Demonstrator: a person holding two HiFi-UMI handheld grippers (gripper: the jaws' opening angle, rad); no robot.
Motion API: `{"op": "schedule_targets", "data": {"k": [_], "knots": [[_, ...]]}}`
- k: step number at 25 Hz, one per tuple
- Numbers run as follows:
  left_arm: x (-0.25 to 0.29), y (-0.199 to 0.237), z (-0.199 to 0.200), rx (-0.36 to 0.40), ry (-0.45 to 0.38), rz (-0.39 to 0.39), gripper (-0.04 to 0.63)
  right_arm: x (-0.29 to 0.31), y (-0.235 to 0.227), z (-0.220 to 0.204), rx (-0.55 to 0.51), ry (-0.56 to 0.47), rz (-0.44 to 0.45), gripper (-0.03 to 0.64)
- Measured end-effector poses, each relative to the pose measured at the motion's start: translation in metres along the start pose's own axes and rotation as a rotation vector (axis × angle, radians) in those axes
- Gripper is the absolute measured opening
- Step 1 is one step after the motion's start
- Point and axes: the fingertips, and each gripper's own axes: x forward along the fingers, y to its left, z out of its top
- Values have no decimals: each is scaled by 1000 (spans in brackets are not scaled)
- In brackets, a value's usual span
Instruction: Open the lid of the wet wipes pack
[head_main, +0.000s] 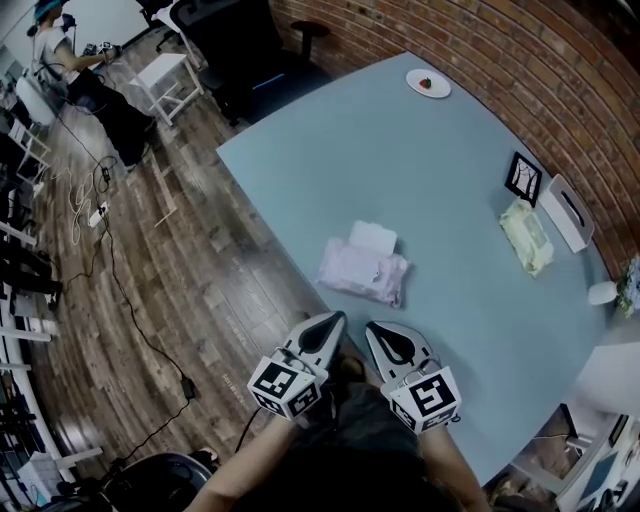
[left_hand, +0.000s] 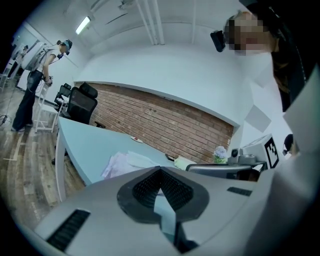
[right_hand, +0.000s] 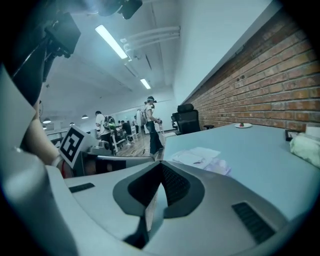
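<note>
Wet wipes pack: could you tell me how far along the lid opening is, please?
Done, it seems: the white lid lies flipped open behind the wet wipes pack. In hand: nothing; left claw and right claw are shut, empty, short of it. Left: apparently nothing.

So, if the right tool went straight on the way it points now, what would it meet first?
Probably the wet wipes pack: the shut right tool aims slightly downward toward it over the table. Depth is unclear, so it might touch bare table just short of the pack.
</note>
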Motion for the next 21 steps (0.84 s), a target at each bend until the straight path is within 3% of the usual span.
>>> {"op": "schedule_targets", "data": {"k": [6,21], "knots": [[1,-1,-20,-41,36,1,11,4,1,-10,-33,25,-1,18],[6,-11,2,-17,44,-32,11,3,3,-6,-27,41,36,18]]}}
